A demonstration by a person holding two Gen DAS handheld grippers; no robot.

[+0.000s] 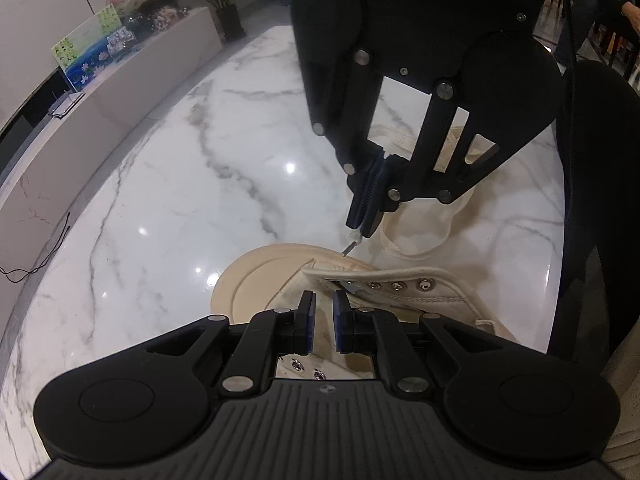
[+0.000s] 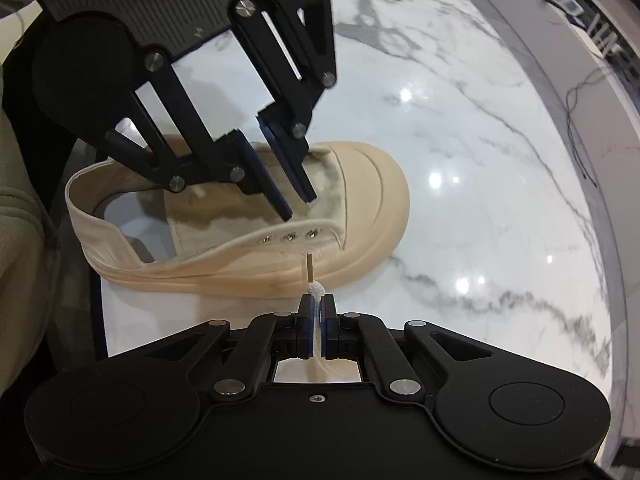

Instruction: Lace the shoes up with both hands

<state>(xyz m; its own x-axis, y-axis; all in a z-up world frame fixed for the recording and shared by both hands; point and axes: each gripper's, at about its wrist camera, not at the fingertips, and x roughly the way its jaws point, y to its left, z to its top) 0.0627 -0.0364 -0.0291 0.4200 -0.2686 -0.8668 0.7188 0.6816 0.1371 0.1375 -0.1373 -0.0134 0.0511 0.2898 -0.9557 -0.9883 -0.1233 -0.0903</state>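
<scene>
My right tool [image 2: 318,306] is pinched tight on the white lace [image 2: 316,342], its stiff aglet [image 2: 309,267] sticking out ahead and pointing at the side of the cream shoe [image 2: 224,236], just under the front eyelet [image 2: 311,234]. My left tool [image 1: 322,305] reaches over the shoe's open throat with its jaws parted by a narrow gap, gripping nothing. The shoe sits upright on the marble counter [image 2: 460,128], rubber toe cap facing away from me, tongue exposed, eyelets unlaced. The left wrist view alone shows the rest of the lace [image 1: 416,236] trailing in a loop across the counter behind my right tool [image 1: 363,232]; the right view alone shows the shoe's whole side profile.
</scene>
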